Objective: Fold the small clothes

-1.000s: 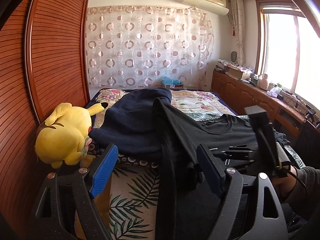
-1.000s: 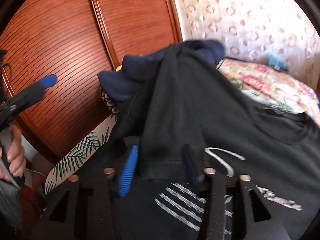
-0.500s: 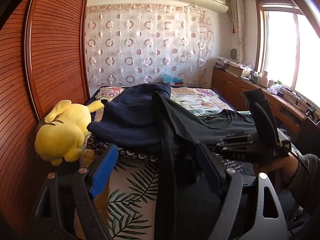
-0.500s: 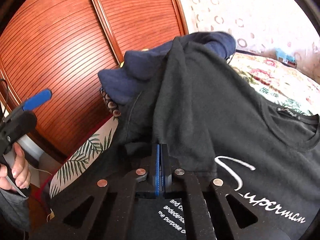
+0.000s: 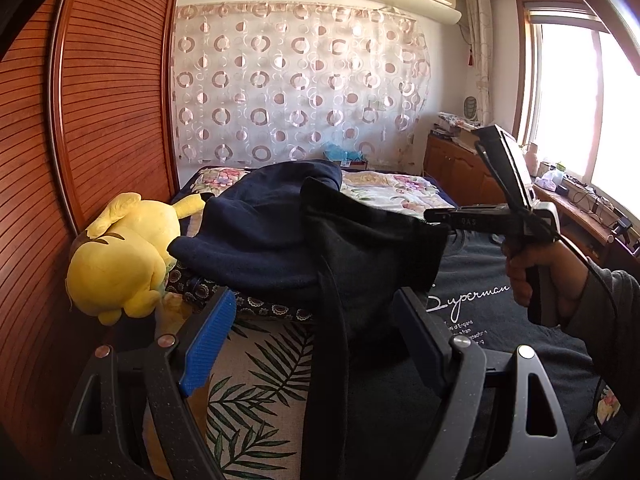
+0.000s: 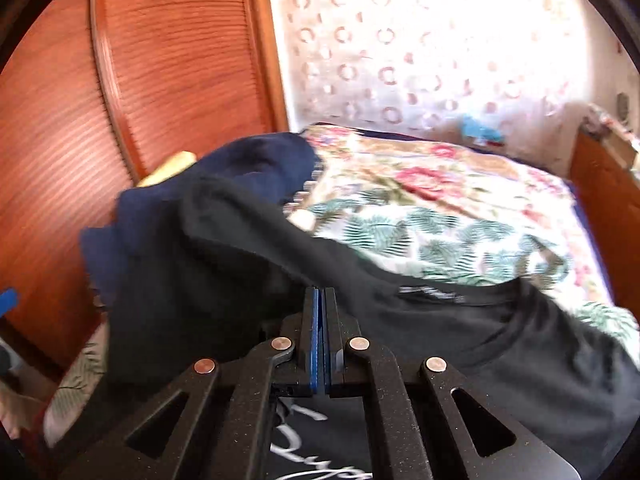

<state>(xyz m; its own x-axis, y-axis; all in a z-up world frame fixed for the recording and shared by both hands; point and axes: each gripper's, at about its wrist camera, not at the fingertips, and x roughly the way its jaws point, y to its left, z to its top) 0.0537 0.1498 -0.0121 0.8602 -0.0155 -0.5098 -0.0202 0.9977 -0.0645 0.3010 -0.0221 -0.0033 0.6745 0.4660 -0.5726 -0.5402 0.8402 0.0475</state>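
1. Black cotton T-shirt with white script (image 5: 472,304) lies on the bed at centre frame, its sleeve lifted.
2. Left gripper (image 5: 312,344) at lower centre gapes wide, clasping nothing.
3. Right gripper (image 6: 319,300), right, pinches the sleeve.

The far right of the bed (image 6: 460,208) lies bare. On the left, a navy garment heap (image 5: 256,232) and a yellow plush toy (image 5: 120,256) crowd against the wooden wardrobe (image 5: 100,120).
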